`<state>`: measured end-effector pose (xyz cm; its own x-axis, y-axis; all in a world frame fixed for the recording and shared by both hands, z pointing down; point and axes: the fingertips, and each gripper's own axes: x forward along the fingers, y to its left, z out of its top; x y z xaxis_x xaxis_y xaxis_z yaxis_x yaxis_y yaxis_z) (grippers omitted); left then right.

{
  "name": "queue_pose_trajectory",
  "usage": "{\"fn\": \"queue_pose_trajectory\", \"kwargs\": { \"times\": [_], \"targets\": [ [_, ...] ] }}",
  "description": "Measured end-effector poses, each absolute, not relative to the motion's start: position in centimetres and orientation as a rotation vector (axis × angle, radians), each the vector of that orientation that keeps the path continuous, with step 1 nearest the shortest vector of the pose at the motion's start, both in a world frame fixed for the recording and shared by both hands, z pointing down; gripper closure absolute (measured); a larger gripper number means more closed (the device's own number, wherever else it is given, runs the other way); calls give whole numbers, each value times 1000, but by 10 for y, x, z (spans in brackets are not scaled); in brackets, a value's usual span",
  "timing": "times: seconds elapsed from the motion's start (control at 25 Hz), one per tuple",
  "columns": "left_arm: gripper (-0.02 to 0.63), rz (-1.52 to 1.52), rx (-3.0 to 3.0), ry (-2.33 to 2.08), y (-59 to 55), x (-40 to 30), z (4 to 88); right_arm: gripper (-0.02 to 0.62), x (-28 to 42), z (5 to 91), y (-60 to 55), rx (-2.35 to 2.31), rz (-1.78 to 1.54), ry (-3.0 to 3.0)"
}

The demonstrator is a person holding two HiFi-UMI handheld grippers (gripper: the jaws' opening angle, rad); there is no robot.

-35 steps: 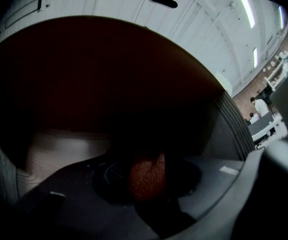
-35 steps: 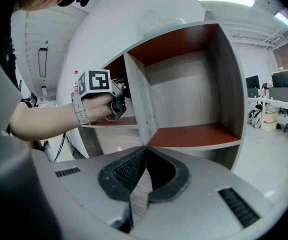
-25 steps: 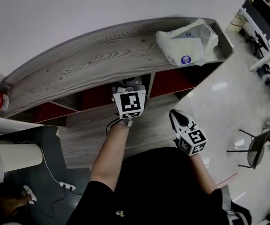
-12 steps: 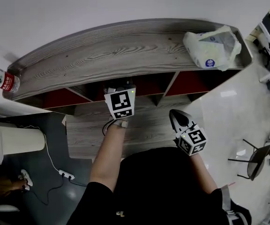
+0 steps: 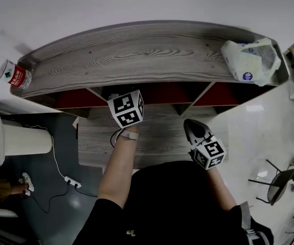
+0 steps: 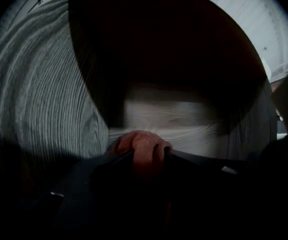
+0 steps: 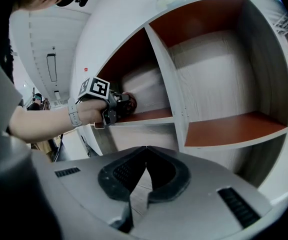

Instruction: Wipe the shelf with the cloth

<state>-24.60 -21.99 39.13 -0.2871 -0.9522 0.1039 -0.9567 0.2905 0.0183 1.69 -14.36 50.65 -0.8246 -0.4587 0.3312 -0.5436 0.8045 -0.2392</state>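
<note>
The grey wood-grain shelf unit (image 5: 137, 55) has red-brown compartments. My left gripper (image 6: 149, 156) is shut on a bunched reddish cloth (image 6: 143, 143) inside a dark upper compartment, with the cloth against the pale shelf board (image 6: 174, 131). In the head view only its marker cube (image 5: 126, 108) shows below the shelf top. The right gripper view shows the left gripper (image 7: 120, 104) on the red shelf board (image 7: 149, 115). My right gripper (image 7: 145, 151) hangs back in front of the unit, shut and holding nothing.
A white plastic bag (image 5: 251, 60) lies on the shelf top at the right end. A water bottle (image 5: 11, 73) lies at the left end. Beside the unit stand a white bin (image 5: 14, 139) and a power strip (image 5: 71, 181) on the floor.
The left gripper has slid to the left along the shelf with the cloth. The head view has swung left, so the bag and bottle sit further right. The right gripper has stayed put.
</note>
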Motion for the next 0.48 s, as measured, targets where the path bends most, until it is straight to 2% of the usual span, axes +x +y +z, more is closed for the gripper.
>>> {"fn": "queue_pose_trajectory", "kwargs": {
  "times": [0.48],
  "targets": [
    [459,217,1629,-2271,-229,-241,425,598,38,509,-156,808,481,-2723]
  ]
}}
